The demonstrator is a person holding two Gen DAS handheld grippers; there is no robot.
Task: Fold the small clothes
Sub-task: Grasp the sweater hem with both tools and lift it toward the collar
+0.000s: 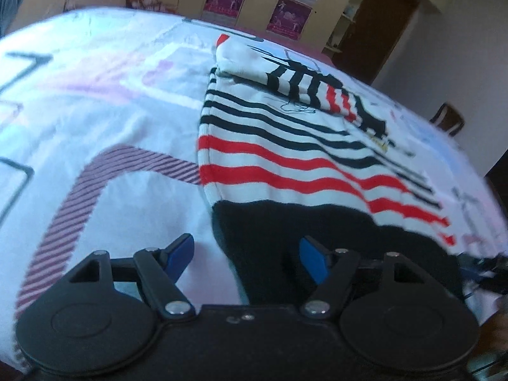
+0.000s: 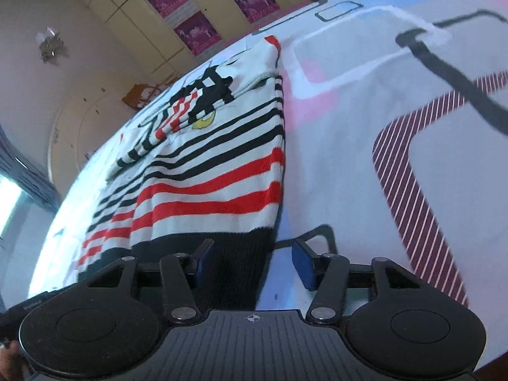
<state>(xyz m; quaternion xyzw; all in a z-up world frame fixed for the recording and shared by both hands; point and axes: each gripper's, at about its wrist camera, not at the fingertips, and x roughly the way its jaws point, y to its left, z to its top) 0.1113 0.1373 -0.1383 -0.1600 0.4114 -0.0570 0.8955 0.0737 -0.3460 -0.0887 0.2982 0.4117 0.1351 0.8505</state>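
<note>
On the patterned white bedsheet (image 1: 95, 120), the red-and-black striped knit sweater (image 1: 285, 165) lies low-centre. Left gripper (image 1: 246, 255) and right gripper (image 2: 250, 262) stand spread astride its black hem corners; closing shallow might pinch only one layer, or sheet too.

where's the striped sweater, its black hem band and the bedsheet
striped sweater (image 1: 279, 171), left wrist view, on a red stripe of the body
black hem band (image 2: 235, 260), right wrist view, on the ribbed band between the fingers
bedsheet (image 2: 343, 165), right wrist view, on a bare pale patch beside the sweater

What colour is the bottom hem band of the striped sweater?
Black. The hem band of the sweater shows best in the right wrist view.
</note>
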